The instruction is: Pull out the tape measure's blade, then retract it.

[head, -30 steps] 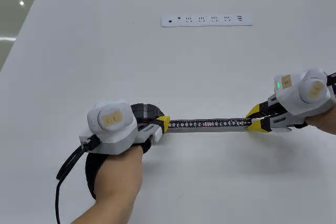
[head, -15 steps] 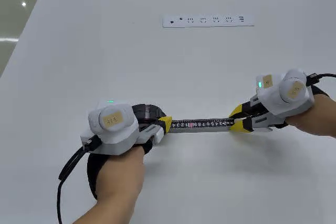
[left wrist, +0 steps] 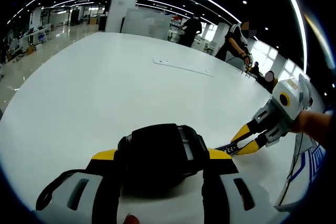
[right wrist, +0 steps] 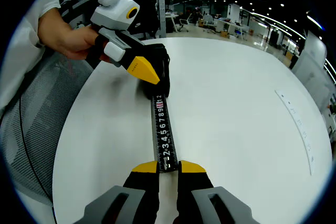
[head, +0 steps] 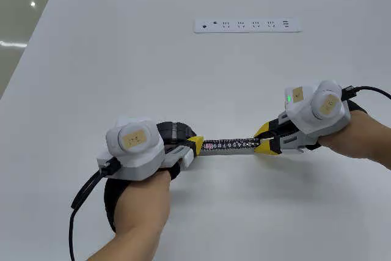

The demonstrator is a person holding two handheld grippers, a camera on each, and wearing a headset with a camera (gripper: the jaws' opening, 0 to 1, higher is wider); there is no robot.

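The black tape measure case [head: 176, 134] lies on the white table, held between the yellow-tipped jaws of my left gripper [head: 190, 147]; the left gripper view has the case [left wrist: 160, 153] close up between the jaws. A short length of dark blade [head: 231, 145] with white numbers runs from the case to the right. My right gripper [head: 265, 139] is shut on the blade's end. In the right gripper view the blade [right wrist: 162, 137] runs straight ahead from my right gripper [right wrist: 168, 168] to the case [right wrist: 157, 72] and the left gripper [right wrist: 142, 69].
A white power strip [head: 247, 25] lies flat at the far side of the table; it appears as a thin bar [left wrist: 182, 67] in the left gripper view. Black cables trail from both grippers. The table's left edge [head: 27, 47] borders the floor. People stand in the background.
My right gripper has moved left toward the case with the blade's end in it, and the exposed blade has become shorter. The left gripper and case have stayed put.
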